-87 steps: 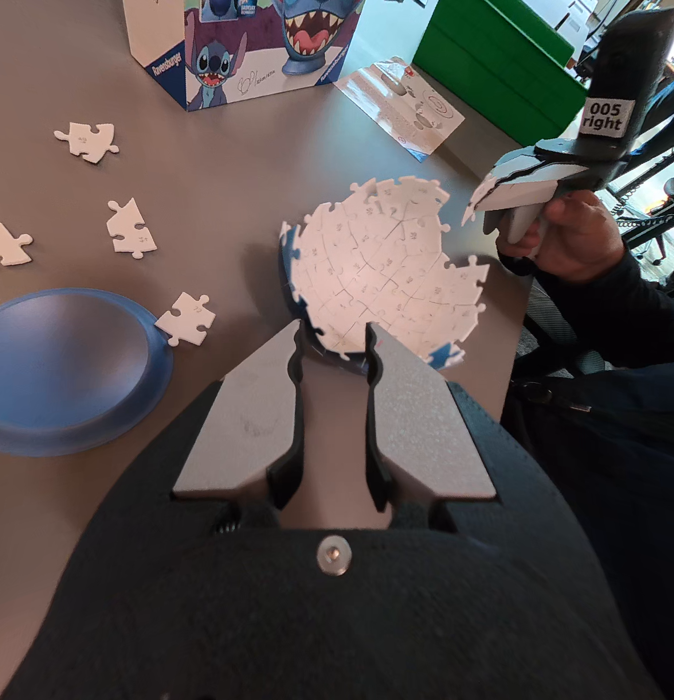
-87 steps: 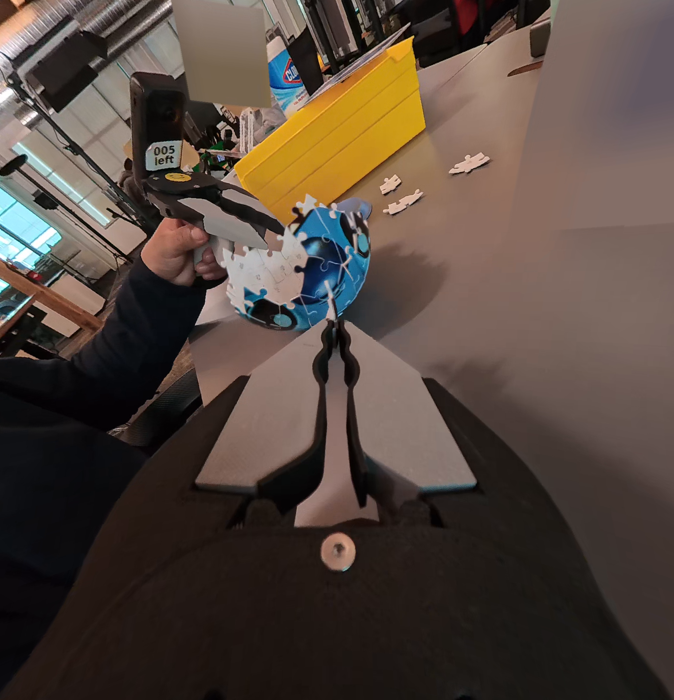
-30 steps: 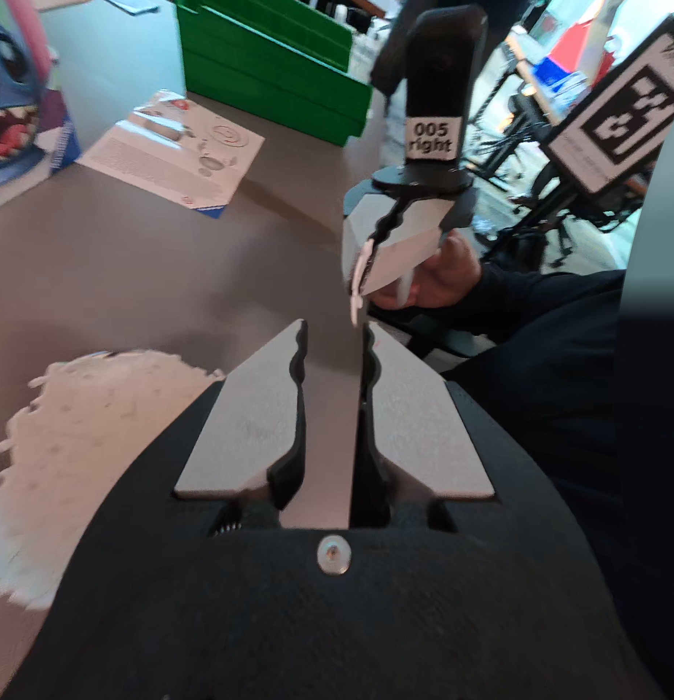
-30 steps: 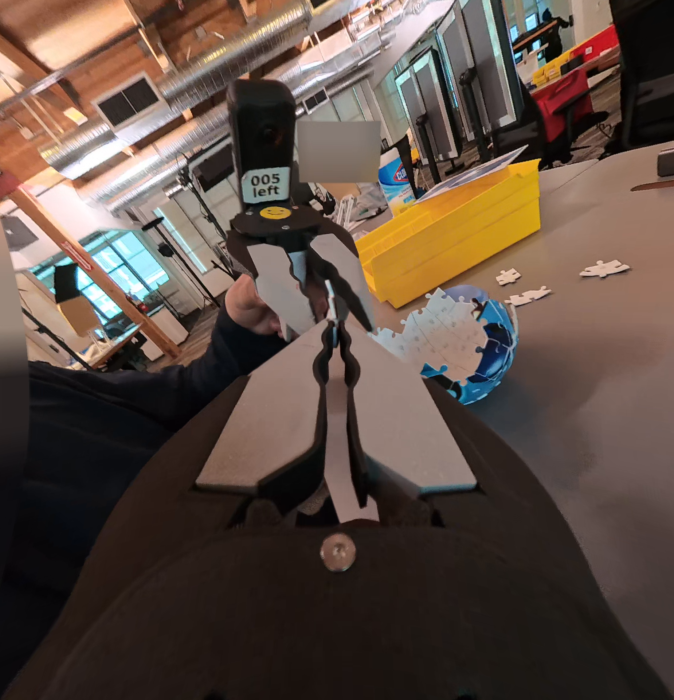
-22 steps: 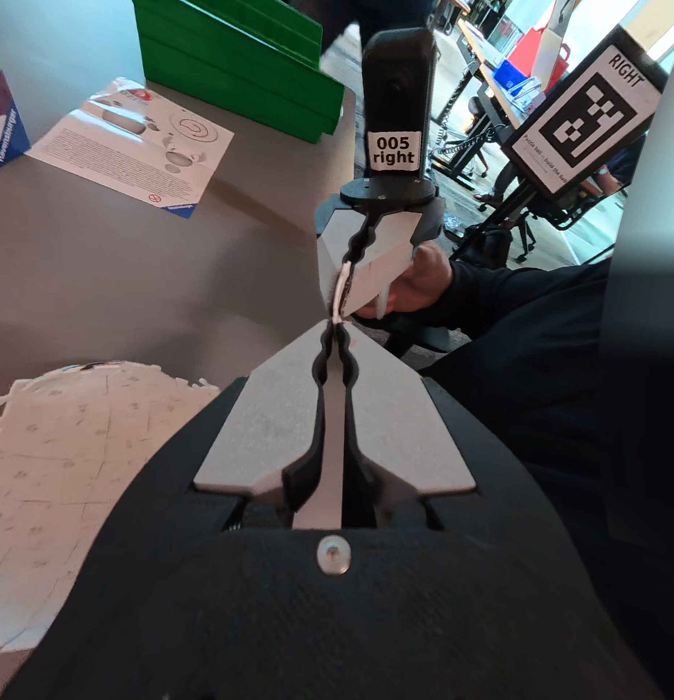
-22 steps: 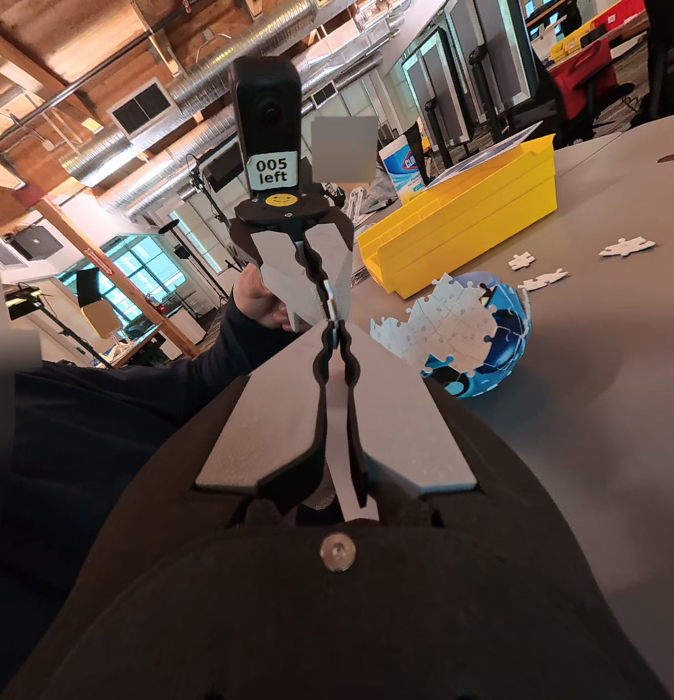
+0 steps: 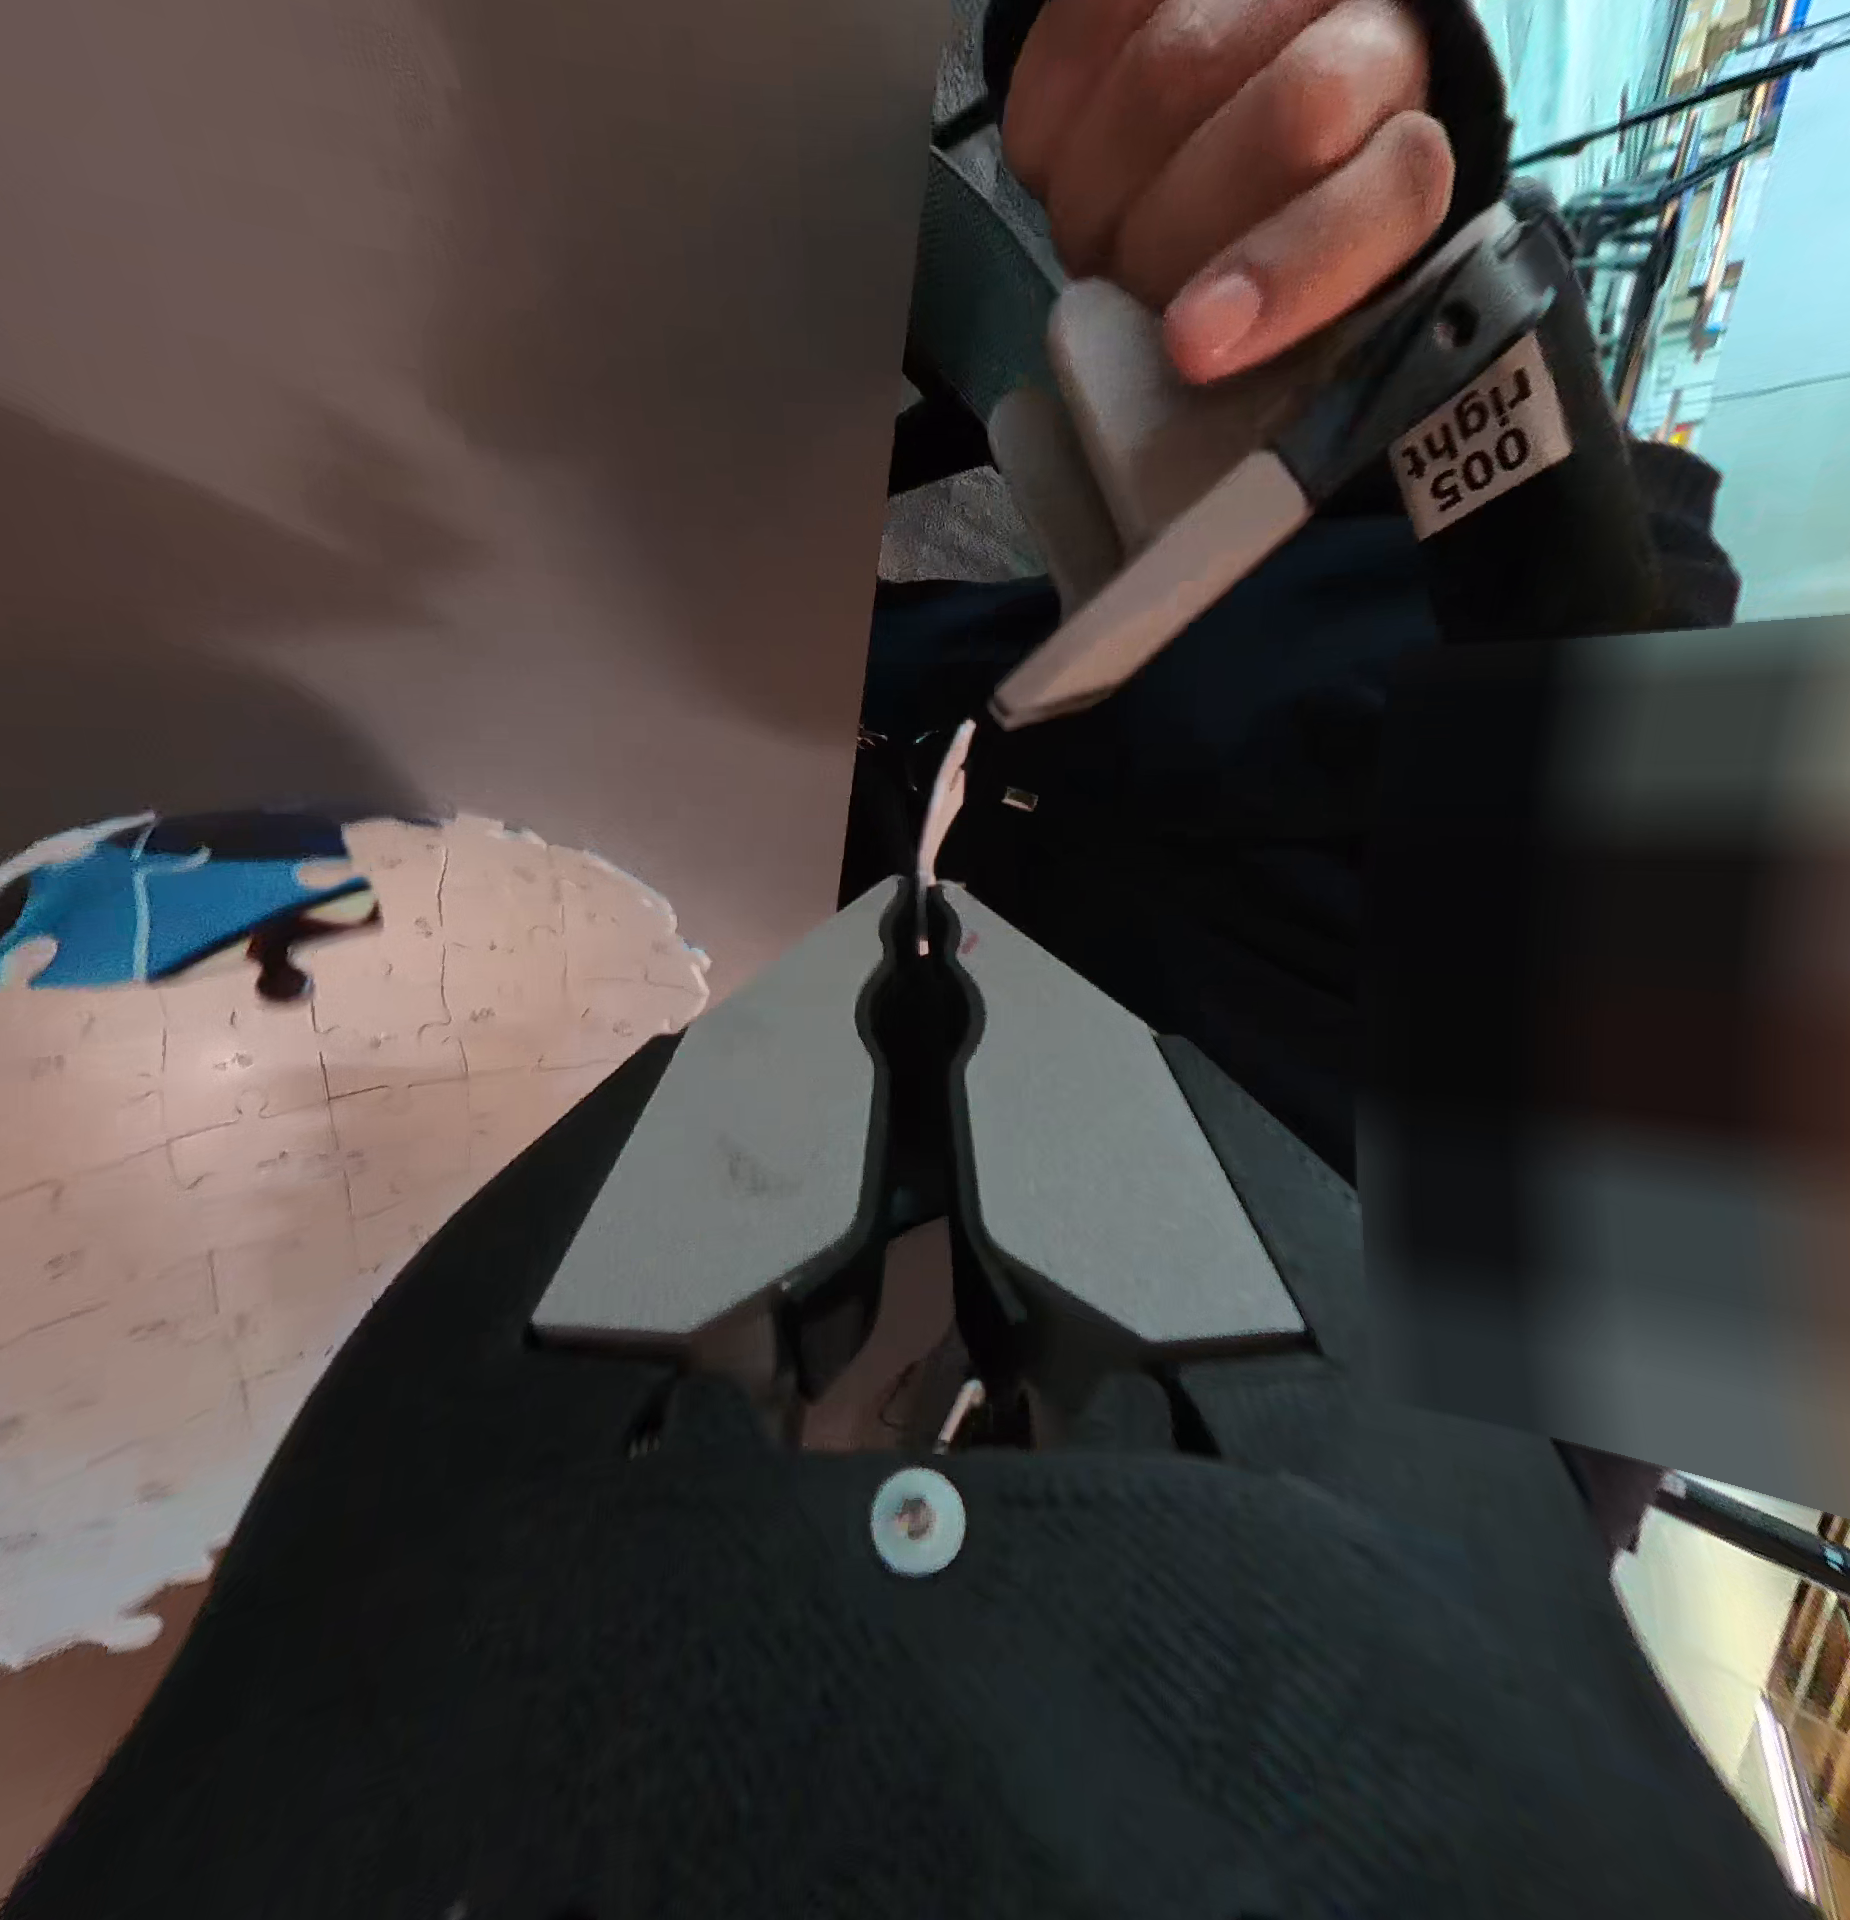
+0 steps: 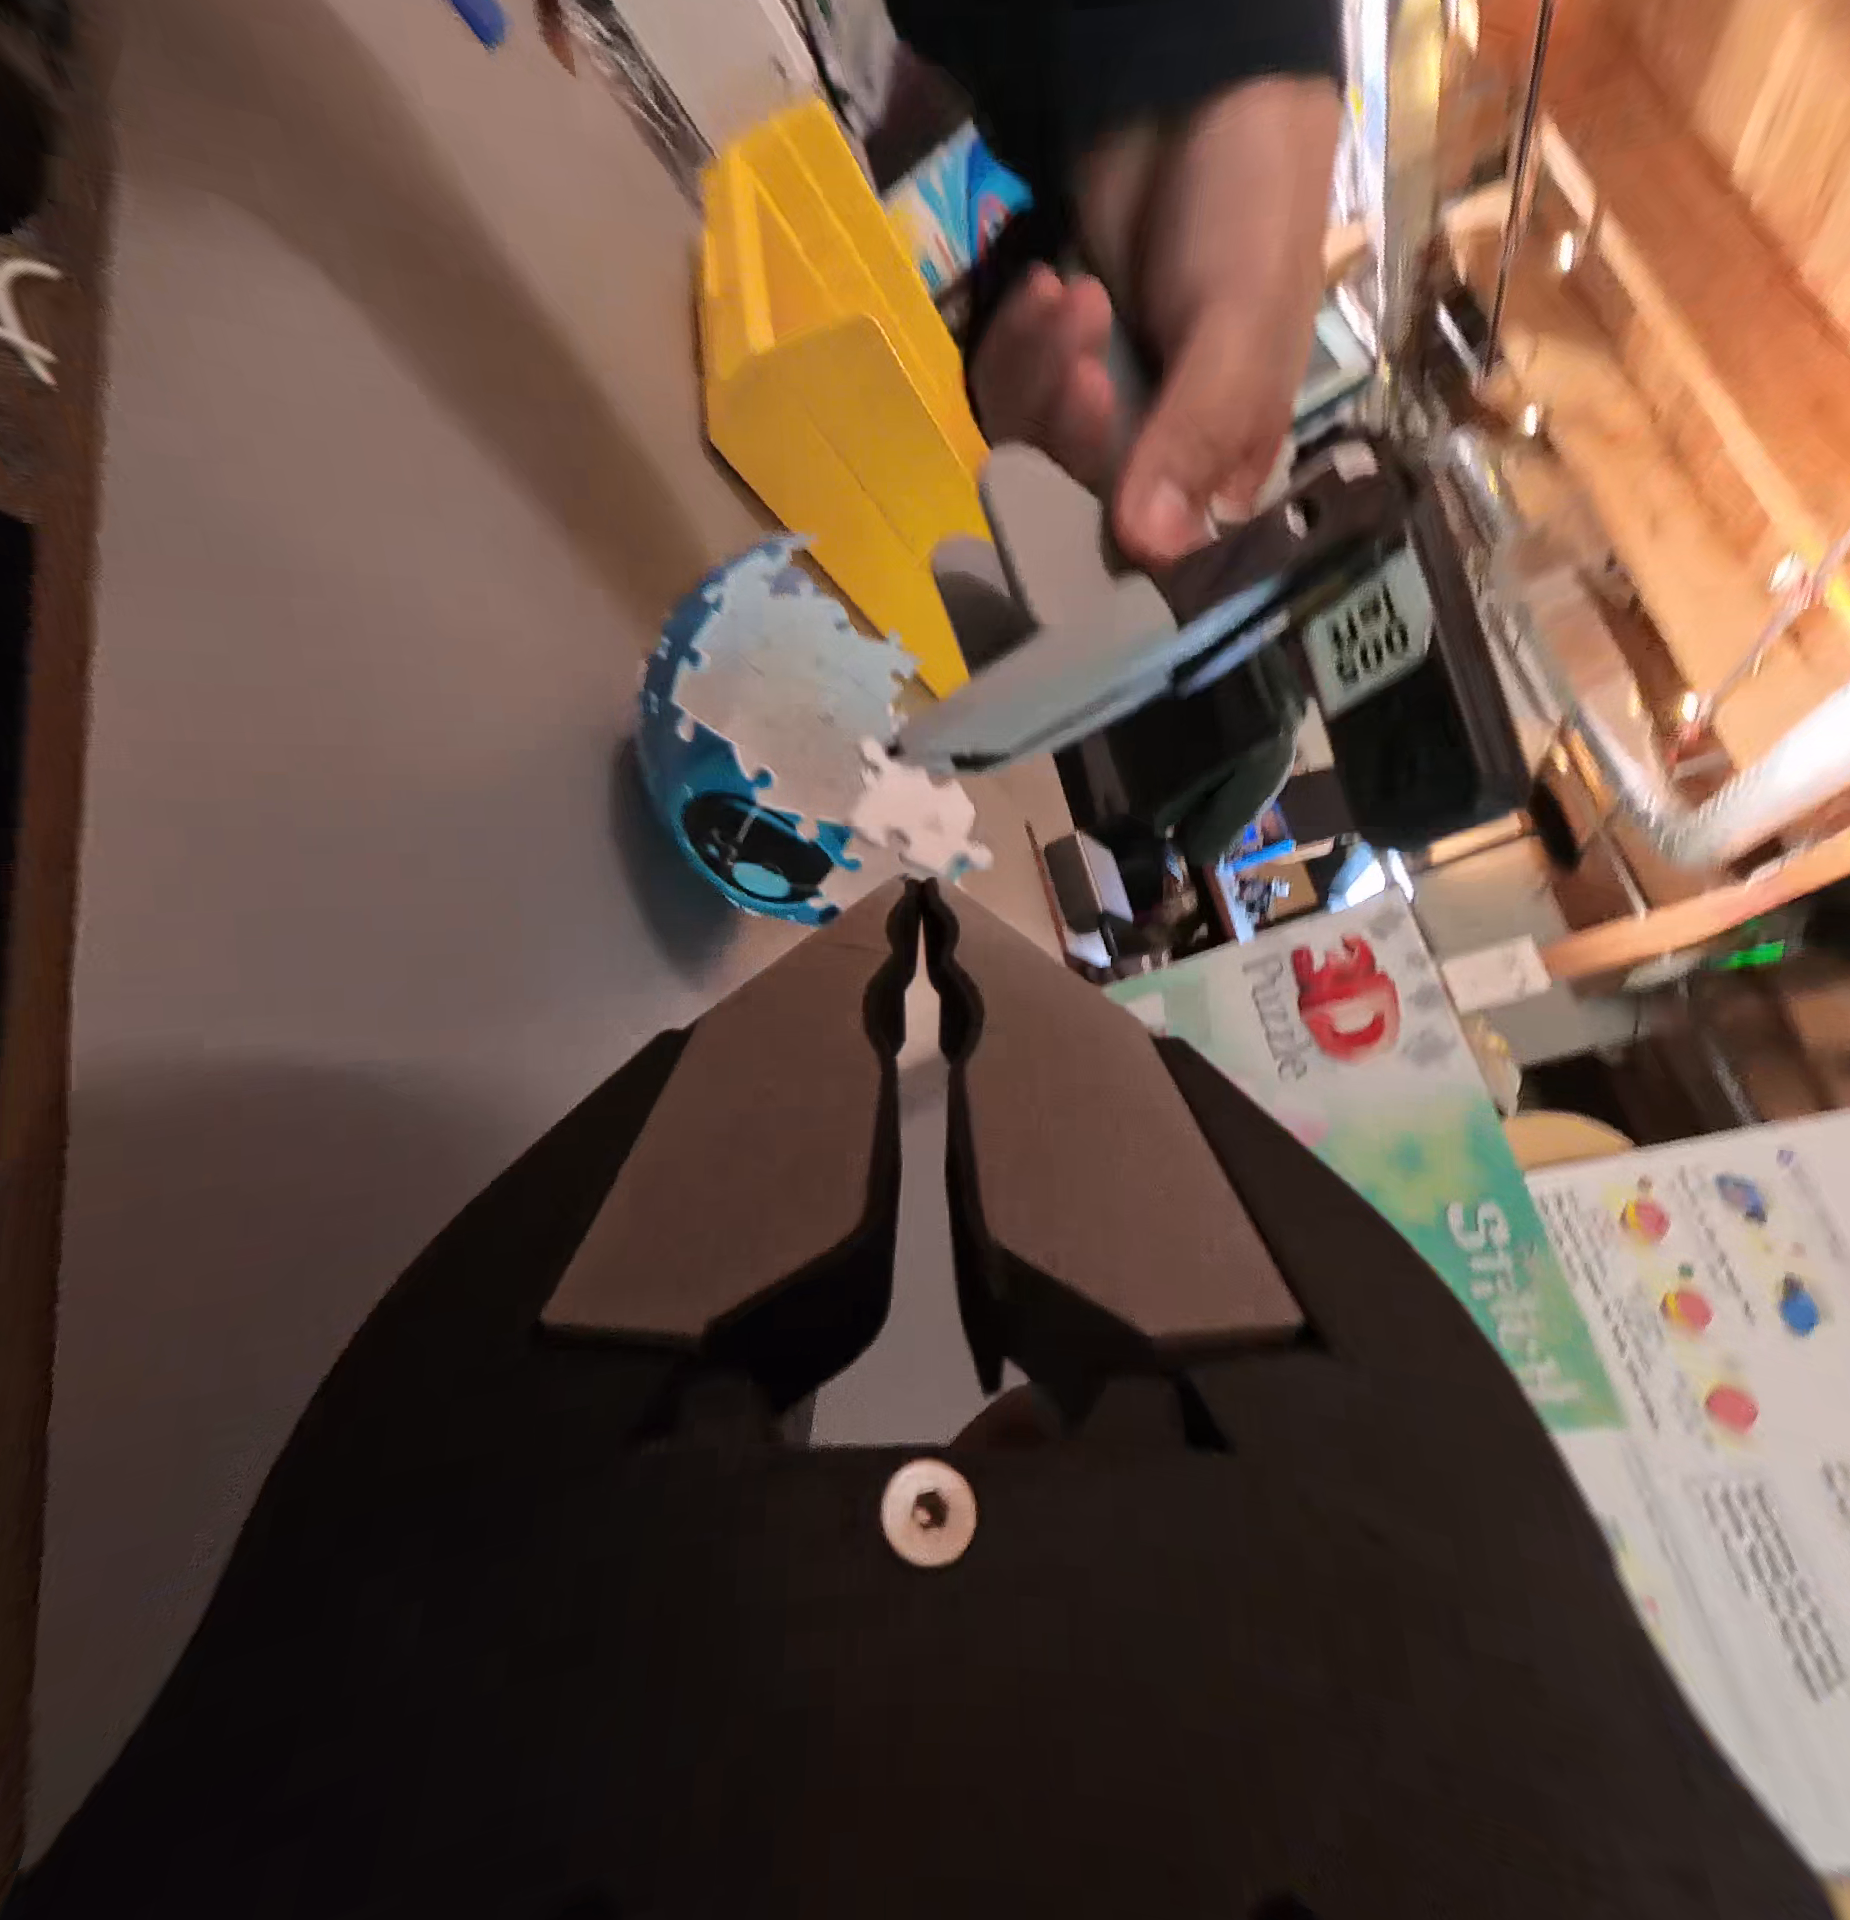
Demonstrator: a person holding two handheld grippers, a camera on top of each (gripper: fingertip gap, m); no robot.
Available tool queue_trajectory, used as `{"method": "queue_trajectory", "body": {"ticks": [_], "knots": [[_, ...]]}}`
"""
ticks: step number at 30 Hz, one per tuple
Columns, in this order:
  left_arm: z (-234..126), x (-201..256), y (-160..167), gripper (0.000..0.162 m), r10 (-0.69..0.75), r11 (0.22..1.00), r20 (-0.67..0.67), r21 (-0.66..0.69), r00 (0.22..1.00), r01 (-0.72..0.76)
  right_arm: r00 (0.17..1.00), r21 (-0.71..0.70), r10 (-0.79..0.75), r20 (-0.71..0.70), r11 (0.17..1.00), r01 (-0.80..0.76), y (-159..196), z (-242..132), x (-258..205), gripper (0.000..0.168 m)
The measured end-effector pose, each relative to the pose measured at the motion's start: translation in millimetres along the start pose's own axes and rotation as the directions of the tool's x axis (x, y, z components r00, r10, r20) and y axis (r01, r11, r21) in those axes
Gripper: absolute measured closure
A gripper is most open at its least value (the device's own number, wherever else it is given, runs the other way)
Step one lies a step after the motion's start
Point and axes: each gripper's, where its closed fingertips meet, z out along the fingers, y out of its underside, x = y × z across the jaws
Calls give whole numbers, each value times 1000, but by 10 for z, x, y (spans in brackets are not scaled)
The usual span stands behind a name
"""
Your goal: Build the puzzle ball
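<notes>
A: Grippers are counted as two. The left gripper [image 7: 926, 902] is seen clamped on one white puzzle piece [image 7: 940, 805], held edge-on above the table edge.

B: The right gripper [image 8: 921, 896] is seen with its tips pressed together and nothing between them. That same piece [image 8: 919, 815] is seen just beyond its tips.

A: One half-built puzzle ball [image 8: 760, 753], blue outside and white inside, is found on the grey table [image 8: 360, 582], beside one yellow bin [image 8: 833, 384].

B: One puzzle box [image 8: 1420, 1101] is seen at the right.
</notes>
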Motion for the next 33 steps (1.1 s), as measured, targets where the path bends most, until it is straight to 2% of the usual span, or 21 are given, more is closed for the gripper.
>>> {"method": "queue_trajectory", "body": {"ticks": [3,5,7,10,15,21,33], "knots": [[49,-11,-4,162,19,998,8,-54,1000,-18,997,-21,33,71,999,-31,4,-6,-32,167],[79,-8,21,162,27,996,3,-88,1000,-27,986,-42,97,133,995,-92,45,-21,-39,138],[109,-16,36,162,31,993,5,-110,1000,-30,976,-47,116,184,993,-109,58,-44,-67,130],[173,-16,60,162,40,989,6,-144,999,-39,974,-24,103,204,995,-100,4,-45,-81,135],[261,37,90,162,64,982,-9,-178,998,-64,959,-38,84,271,996,-77,8,-1,-219,132],[278,35,93,162,67,981,-16,-179,998,-69,947,-24,106,305,994,-104,-56,25,-287,144],[233,1,107,162,104,983,-4,-149,995,-104,943,5,189,276,980,-198,-54,60,-290,147]]}}
